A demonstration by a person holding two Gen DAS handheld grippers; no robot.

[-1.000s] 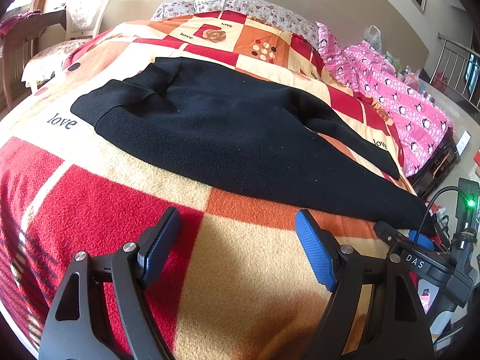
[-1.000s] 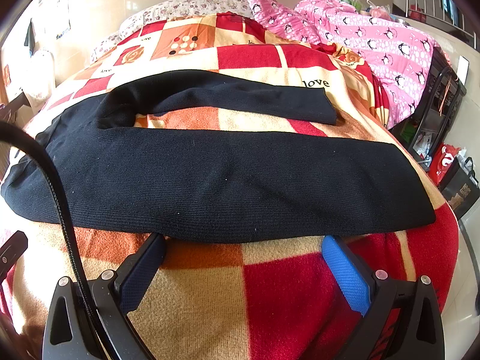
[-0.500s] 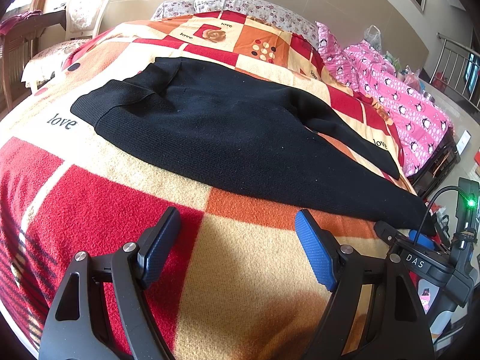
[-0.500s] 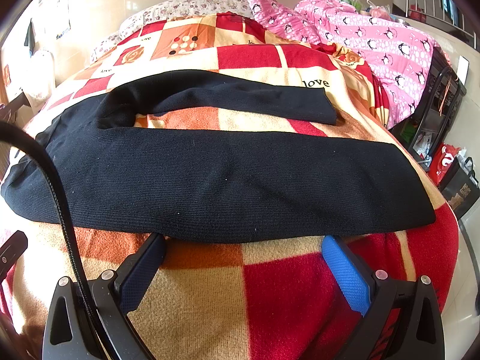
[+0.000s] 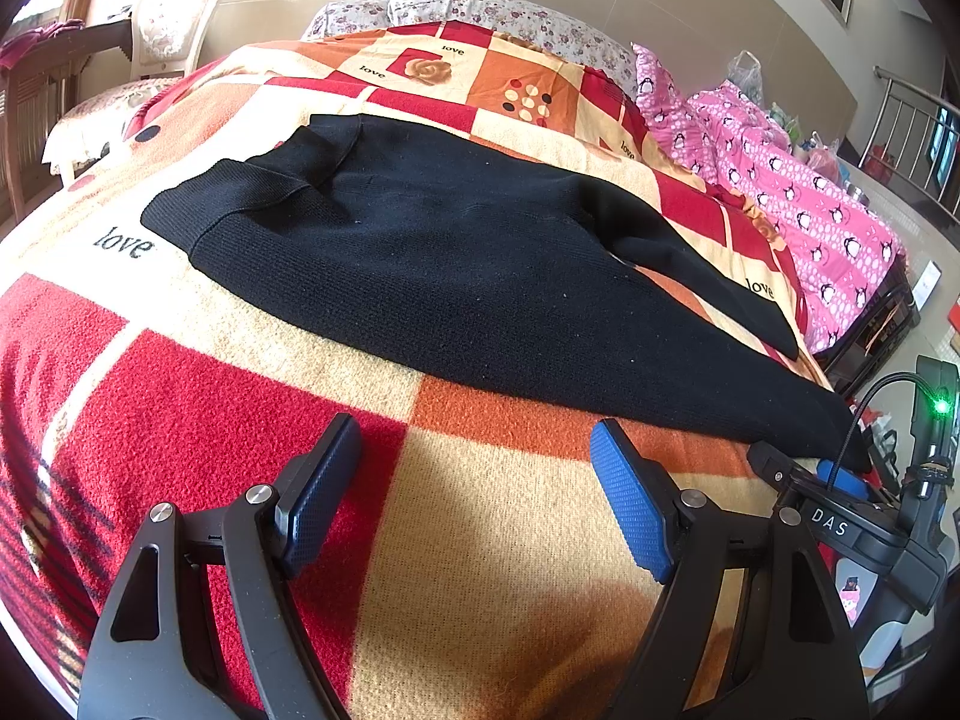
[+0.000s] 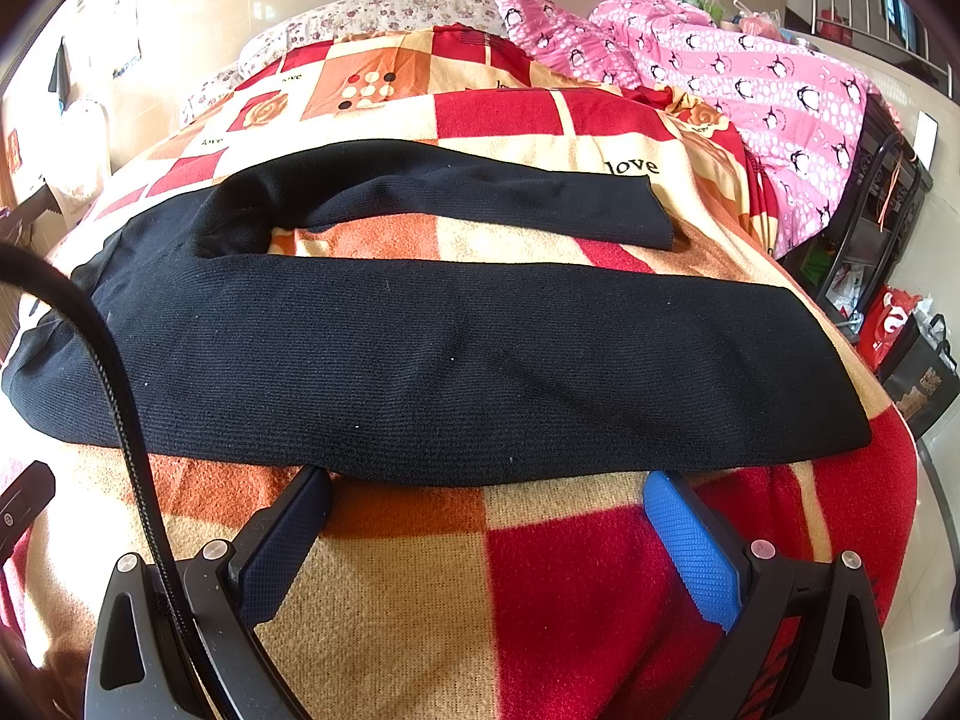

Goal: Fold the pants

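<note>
Pants: the black ribbed knit pants (image 6: 456, 360) lie spread flat across my red, orange and cream checked fleece blanket (image 6: 540, 588), waist to the left, both legs running right, the far leg (image 6: 480, 198) angled away from the near one.
My left gripper (image 5: 474, 492): fingers spread wide, holding nothing, hovering over the blanket near the pants' near edge.
My right gripper (image 6: 489, 534): fingers spread wide, empty, tips at the near leg's hem edge.
Far right: a pink penguin-print quilt (image 6: 750, 78).

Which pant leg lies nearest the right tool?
The long leg stretched straight across right at the right tool, both tips at its hem; the other leg lies farther back.
</note>
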